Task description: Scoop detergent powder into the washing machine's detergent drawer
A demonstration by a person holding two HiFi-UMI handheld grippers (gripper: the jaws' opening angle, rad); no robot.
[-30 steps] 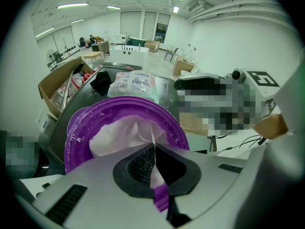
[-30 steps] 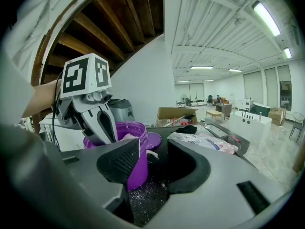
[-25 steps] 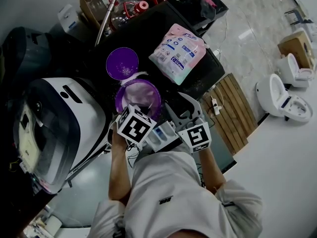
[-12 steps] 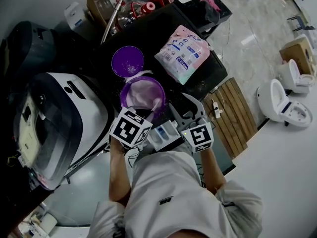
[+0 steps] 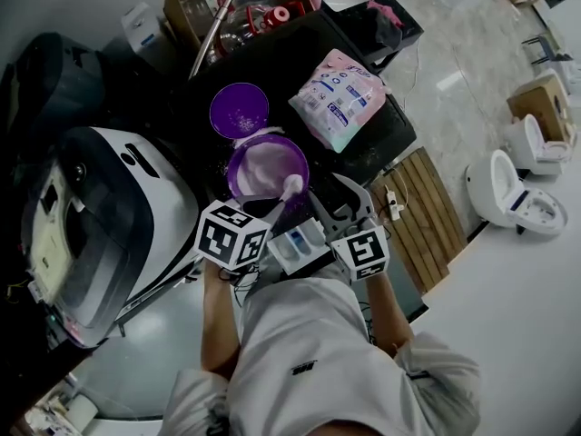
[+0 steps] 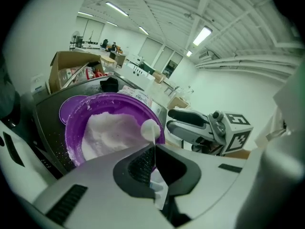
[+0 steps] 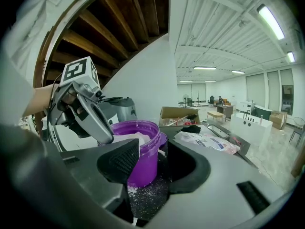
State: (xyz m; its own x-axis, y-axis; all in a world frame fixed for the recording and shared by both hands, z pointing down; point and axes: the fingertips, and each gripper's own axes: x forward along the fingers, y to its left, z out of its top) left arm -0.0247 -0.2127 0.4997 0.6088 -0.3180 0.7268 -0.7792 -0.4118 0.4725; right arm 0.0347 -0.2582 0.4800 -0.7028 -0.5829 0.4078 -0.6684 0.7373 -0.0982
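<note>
Left gripper (image 6: 153, 162): jaws shut tight on the thin handle of the scoop (image 6: 150, 128). Its white head stood just past the fingertips, over the near rim of the purple tub (image 6: 114, 128). Tub open, heaped with white detergent powder (image 6: 110, 133). From the head view the scoop (image 5: 291, 187) sat at the tub's (image 5: 267, 165) near right edge, with the left gripper (image 5: 272, 210) just beside it on my side.

Right gripper (image 7: 150, 159): jaws wide apart, holding nothing. The tub's wall (image 7: 143, 151) showed in the gap beyond the pads; I could not tell whether either pad touched it. In the head view this gripper (image 5: 340, 194) lay just right of the tub.

Detergent drawer (image 5: 300, 242) lay pulled out between the two marker cubes, nearer me than the tub, beside the washing machine (image 5: 100, 216). Purple lid (image 5: 239, 109) lay flat just beyond the tub; pink detergent bag (image 5: 339, 95) to its right on the dark table (image 5: 281, 53).

Hard to make out: the cubes covered both ends of the drawer, so its compartments were unreadable. The scoop's handle vanished inside the left pads. I could not judge how full the scoop was. Loose grains speckled the table (image 7: 143, 194) under the right jaws.
</note>
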